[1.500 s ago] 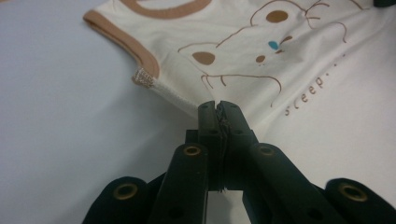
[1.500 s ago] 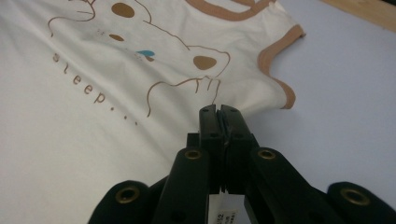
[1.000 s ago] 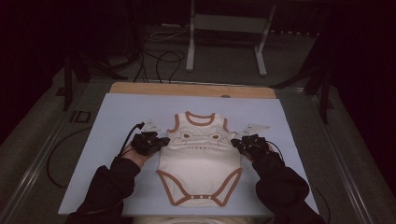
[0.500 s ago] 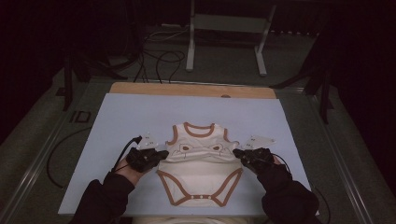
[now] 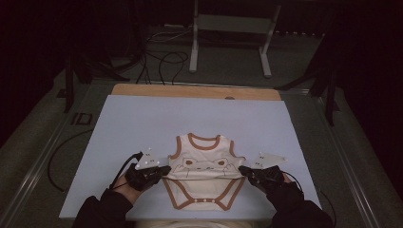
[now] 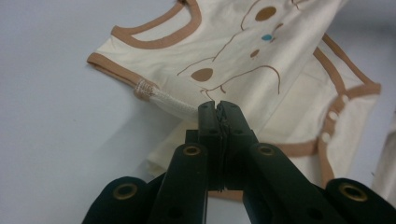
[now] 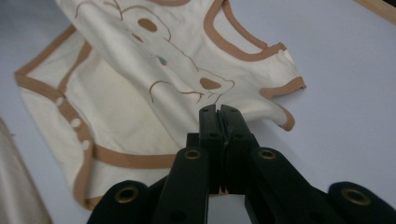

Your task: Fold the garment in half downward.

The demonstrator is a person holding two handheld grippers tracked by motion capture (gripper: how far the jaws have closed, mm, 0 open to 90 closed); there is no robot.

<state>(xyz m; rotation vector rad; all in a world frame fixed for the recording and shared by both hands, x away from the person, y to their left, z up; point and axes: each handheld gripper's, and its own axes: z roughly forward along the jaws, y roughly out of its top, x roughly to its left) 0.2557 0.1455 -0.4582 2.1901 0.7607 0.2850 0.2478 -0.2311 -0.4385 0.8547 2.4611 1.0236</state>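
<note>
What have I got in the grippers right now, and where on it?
Both hold the baby bodysuit: the left gripper is shut on its left side edge below the armhole, the right gripper on the opposite side edge.

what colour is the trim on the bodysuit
Brown trim on a cream bodysuit; clearest in the left gripper view.

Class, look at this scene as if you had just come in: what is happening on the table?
A person is folding a cream baby bodysuit with brown trim on a pale blue table cover. The left gripper is shut on the garment's left side edge and the right gripper is shut on its right side edge. The upper half, with the bear print, is doubled over the lower half, so the neckline faces away from the person and the snap crotch lies nearest them.
</note>
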